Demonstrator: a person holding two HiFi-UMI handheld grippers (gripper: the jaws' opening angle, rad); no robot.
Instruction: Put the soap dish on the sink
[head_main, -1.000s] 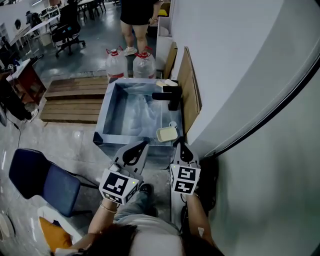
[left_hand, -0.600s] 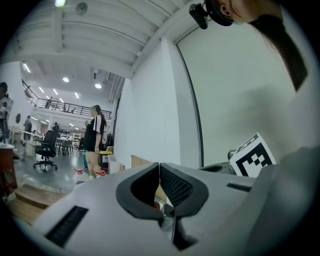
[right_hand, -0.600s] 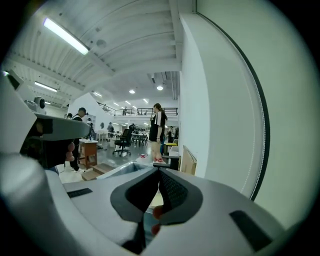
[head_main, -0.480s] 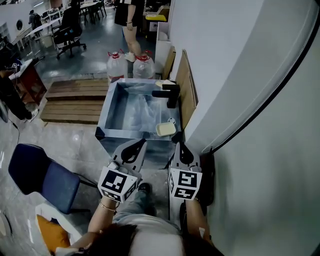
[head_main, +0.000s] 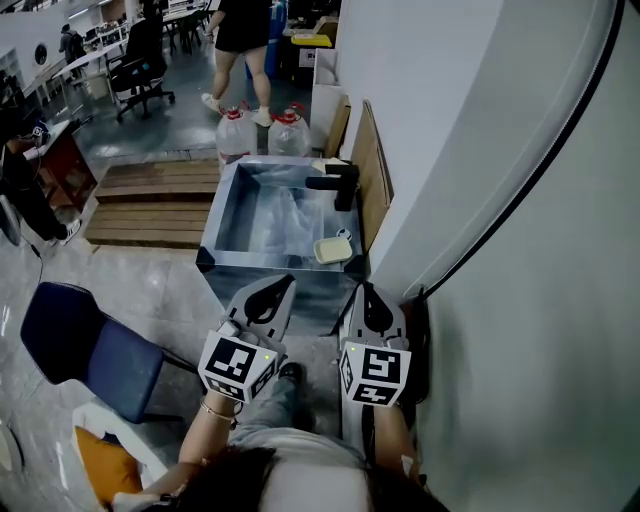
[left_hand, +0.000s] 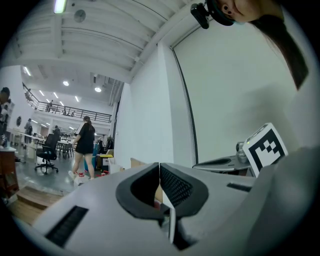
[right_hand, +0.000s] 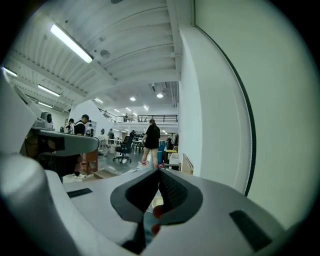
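Located the pale cream rectangular soap dish (head_main: 333, 249) resting on the near right corner of the blue-grey square metal sink (head_main: 213, 228), nearer than the black tap (head_main: 338, 186) and close to the white wall. Found the left tool (head_main: 283, 286) clenched jaw to jaw with nothing between, as confirmed in the left gripper view. Found the right tool (head_main: 365, 292) likewise clenched and empty in the right gripper view. Noted both held side by side short of the sink's near wall, apart from the dish and touching nothing. Compared against one second ago: recorded the right tool then almost at the dish's near edge, now drawn back with a clear gap opened; recorded the dish itself unmoved on its corner throughout. Also noted a person in dark clothing walking farther off past the two clear water bottles (head_main: 234, 131). Judged the placement done and the dish released; judged the present motion a withdrawal. Seen no tilt or overhang likely to tip the dish, though unable to confirm how fully it sits on the rim.
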